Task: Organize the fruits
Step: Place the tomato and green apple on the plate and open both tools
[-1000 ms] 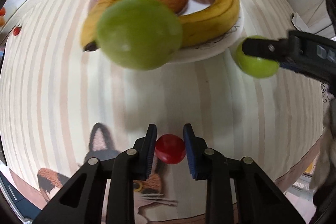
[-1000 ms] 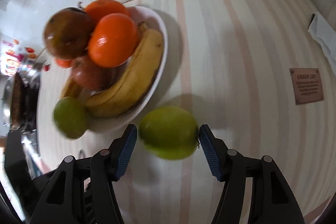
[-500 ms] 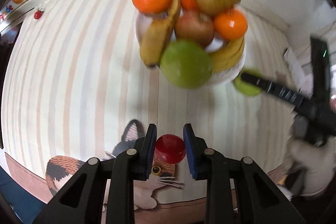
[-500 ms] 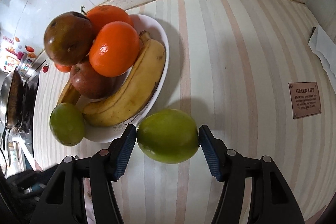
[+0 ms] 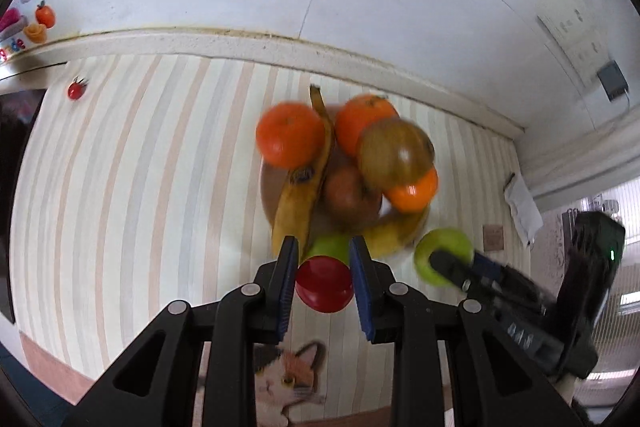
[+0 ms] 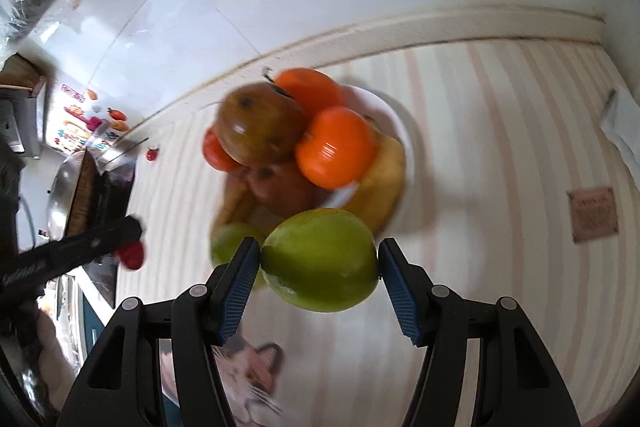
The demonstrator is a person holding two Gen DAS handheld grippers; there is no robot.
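My left gripper pinches a small red fruit between its blue pads, low in the centre of the left wrist frame. My right gripper clamps a large green fruit at lower centre of the right wrist frame; both pads press its sides. Beyond them, mid-frame, a white plate sits on the striped bench, piled with oranges, bananas, a reddish apple and a brownish round fruit on top. Another green fruit lies at the plate's near edge, partly hidden. A tiny red tomato rests at upper left, well apart.
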